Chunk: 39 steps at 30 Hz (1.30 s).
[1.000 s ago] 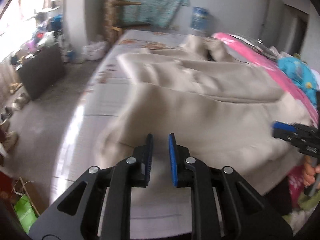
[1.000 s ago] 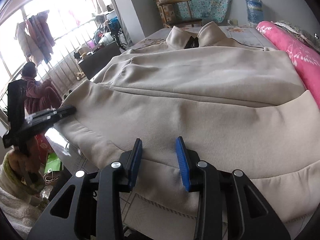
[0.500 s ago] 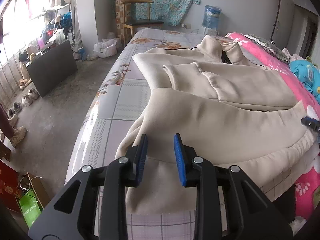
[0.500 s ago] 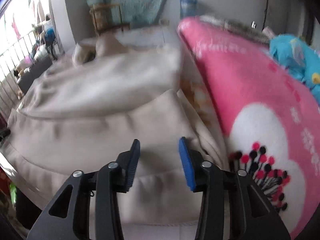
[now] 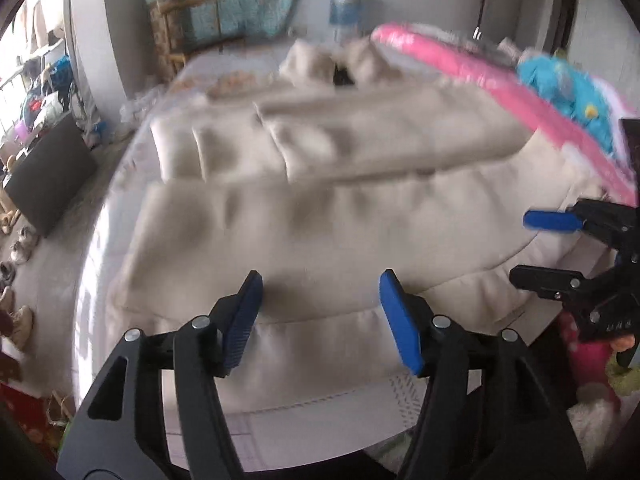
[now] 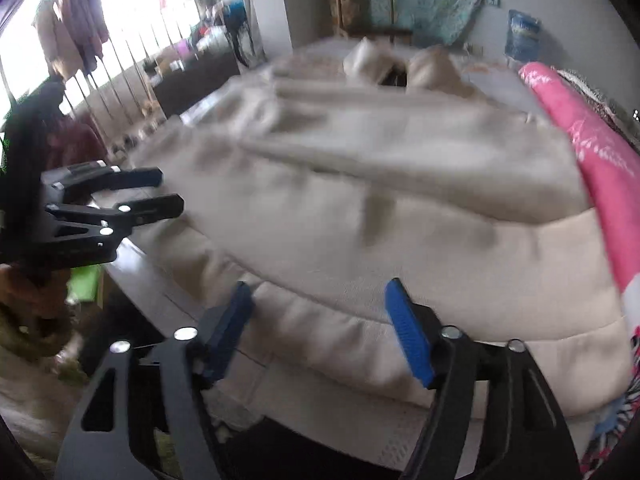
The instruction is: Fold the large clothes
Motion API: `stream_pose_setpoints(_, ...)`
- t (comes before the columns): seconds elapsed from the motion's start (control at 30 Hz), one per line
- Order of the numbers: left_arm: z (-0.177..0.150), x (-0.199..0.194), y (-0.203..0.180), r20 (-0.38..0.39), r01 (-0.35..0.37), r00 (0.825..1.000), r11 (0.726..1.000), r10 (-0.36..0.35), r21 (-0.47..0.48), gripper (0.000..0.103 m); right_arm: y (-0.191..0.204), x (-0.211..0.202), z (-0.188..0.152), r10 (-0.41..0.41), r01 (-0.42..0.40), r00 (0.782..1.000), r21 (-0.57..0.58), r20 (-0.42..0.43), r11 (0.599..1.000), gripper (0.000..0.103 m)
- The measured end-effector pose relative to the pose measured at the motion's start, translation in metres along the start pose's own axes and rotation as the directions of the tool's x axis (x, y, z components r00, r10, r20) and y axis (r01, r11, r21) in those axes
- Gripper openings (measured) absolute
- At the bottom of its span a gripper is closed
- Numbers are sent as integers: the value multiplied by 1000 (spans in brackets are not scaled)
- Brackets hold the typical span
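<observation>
A large beige coat (image 5: 340, 208) lies spread on the bed, collar at the far end, sleeves folded across its body; it also shows in the right wrist view (image 6: 380, 200). My left gripper (image 5: 320, 280) is open and empty, hovering just above the coat's near hem. My right gripper (image 6: 318, 288) is open and empty over the hem further right. Each gripper shows in the other's view: the right one (image 5: 532, 248) at the right edge, the left one (image 6: 168, 190) at the left edge, both open.
A pink blanket (image 5: 500, 84) and a blue cloth (image 5: 560, 80) lie along the bed's right side. The bed's near edge (image 5: 320, 420) is below the hem. A dark cabinet (image 5: 48, 172) and shoes stand on the floor at left. A window with bars (image 6: 100, 60) is left.
Both grippers have opened wider. The left view swung right and the right view swung left, both now centred over the coat's near hem. The coat lies as before.
</observation>
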<state>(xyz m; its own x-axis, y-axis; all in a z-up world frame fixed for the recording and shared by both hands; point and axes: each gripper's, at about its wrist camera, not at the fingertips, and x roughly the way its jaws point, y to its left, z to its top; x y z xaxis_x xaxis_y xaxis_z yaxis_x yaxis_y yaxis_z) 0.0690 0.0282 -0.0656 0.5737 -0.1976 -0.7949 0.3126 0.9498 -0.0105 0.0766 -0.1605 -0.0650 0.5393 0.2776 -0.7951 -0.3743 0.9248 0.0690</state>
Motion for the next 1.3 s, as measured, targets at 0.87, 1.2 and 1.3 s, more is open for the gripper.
stream_pose_setpoints(0.87,47,39,4,-106,-173,981,977,160,-129,88,-57,27,27,-211,229,972,208,-106,951,97)
stream_pose_setpoints(1.2,48,41,4,-112,-174,981,976,159,-134,90,-57,25,28,-205,224,973,207,-110,952,97)
stream_pose_setpoints(1.3,48,41,4,-111,-175,981,975,160,-135,91,-57,26,29,-204,223,973,208,-110,952,97)
